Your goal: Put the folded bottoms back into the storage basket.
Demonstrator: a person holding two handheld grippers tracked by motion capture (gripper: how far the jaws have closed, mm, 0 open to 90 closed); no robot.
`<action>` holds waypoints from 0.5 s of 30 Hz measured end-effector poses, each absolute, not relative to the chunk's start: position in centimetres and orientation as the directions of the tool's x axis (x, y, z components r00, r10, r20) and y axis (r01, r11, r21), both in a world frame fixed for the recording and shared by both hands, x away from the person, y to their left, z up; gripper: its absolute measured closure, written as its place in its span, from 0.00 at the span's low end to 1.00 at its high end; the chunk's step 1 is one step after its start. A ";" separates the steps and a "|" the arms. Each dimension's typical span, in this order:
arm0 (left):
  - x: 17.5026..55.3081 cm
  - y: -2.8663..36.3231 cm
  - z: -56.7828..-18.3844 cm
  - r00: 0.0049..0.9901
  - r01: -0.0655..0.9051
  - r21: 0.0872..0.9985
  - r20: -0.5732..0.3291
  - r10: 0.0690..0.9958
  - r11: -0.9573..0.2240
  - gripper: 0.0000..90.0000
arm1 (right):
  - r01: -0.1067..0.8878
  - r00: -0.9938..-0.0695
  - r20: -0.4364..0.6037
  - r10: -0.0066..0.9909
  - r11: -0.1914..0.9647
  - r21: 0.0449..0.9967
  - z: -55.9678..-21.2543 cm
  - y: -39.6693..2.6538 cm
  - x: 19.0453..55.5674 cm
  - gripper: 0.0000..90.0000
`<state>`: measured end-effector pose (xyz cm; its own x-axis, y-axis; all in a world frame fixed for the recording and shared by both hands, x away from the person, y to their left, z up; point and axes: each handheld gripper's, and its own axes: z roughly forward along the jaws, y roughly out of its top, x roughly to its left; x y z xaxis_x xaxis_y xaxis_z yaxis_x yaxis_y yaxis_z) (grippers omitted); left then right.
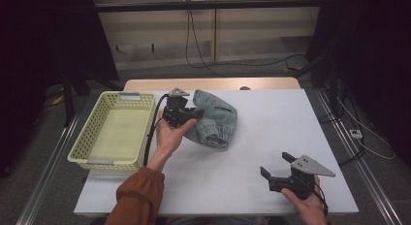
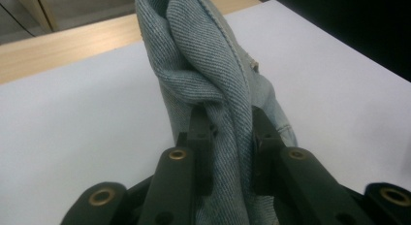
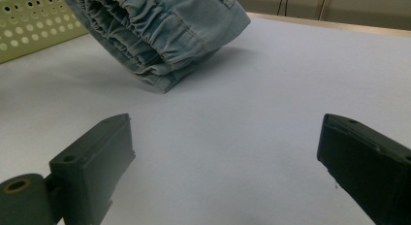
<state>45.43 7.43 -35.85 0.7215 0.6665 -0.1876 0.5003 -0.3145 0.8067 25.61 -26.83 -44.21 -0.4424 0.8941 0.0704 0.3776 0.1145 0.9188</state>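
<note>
White worktop (image 1: 252,147) under dim light, dark floor and cables behind.

Left claw (image 1: 186,116), upper middle of the high view: clamped on a fold of the jeans (image 1: 213,119). Seen from the left gripper view, both black jaws pinched tight on a twisted rope of blue cloth (image 2: 213,89), with the cloth rising up past them. Held by a hand (image 1: 167,137) in a rust-brown sleeve (image 1: 138,196).

Jeans: a soft rolled bundle, middle of the frame, just right of the left claw. Stretchy gathered waistband (image 3: 145,31) at the near end. Bundle looks tipped up, one edge seeming off the worktop, lowest corner touching or nearly so.

Yellow basket (image 1: 92,133) with holes in its walls, left of the frame, just beside the left claw. Nothing inside it.

Right claw (image 1: 276,166), lower right of the frame: jaws wide apart, holding nothing, well apart from the jeans. Pointed toward the bundle in the right gripper view.

Likely handling: soft and floppy, not slippery, not easy to break. A bit heavy for cloth, so probably saggy and ready to unroll when picked up by one edge. Best spots to grab: the thick waistband or a fat fold, deep between the jaws. Could use a second grip from the right claw under the drooping side on the way to the basket.
</note>
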 end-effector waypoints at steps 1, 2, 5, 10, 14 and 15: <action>45.3 7.4 -35.6 0.729 0.483 0.813 -0.169 0.663 -0.324 0.84 | 0.379 -0.442 0.073 0.894 0.112 0.919 -44.2 -26.8 25.6 0.07; 45.2 7.4 -35.5 0.734 0.471 0.817 -0.154 0.662 -0.332 0.84 | 0.380 -0.441 0.074 0.894 0.111 0.918 -44.2 -26.9 25.6 0.07; 45.0 7.2 -35.0 0.739 0.457 0.819 -0.132 0.661 -0.348 0.84 | 0.379 -0.440 0.073 0.895 0.112 0.918 -44.2 -26.8 25.6 0.07; 44.4 7.4 -34.2 0.752 0.428 0.837 -0.121 0.648 -0.340 0.84 | 0.376 -0.440 0.073 0.895 0.111 0.920 -44.2 -26.9 25.6 0.07; 44.0 7.8 -33.7 0.759 0.413 0.851 -0.123 0.640 -0.325 0.85 | 0.378 -0.440 0.073 0.895 0.111 0.919 -44.2 -26.9 25.6 0.07; 43.9 7.8 -33.6 0.759 0.410 0.854 -0.125 0.639 -0.320 0.85 | 0.376 -0.442 0.070 0.894 0.114 0.920 -44.2 -26.9 25.6 0.07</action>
<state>43.89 7.79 -33.62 0.7594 0.6386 -0.1249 0.4095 -0.3198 0.8544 25.56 -26.88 -44.20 -0.4420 0.8943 0.0701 0.3757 0.1136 0.9197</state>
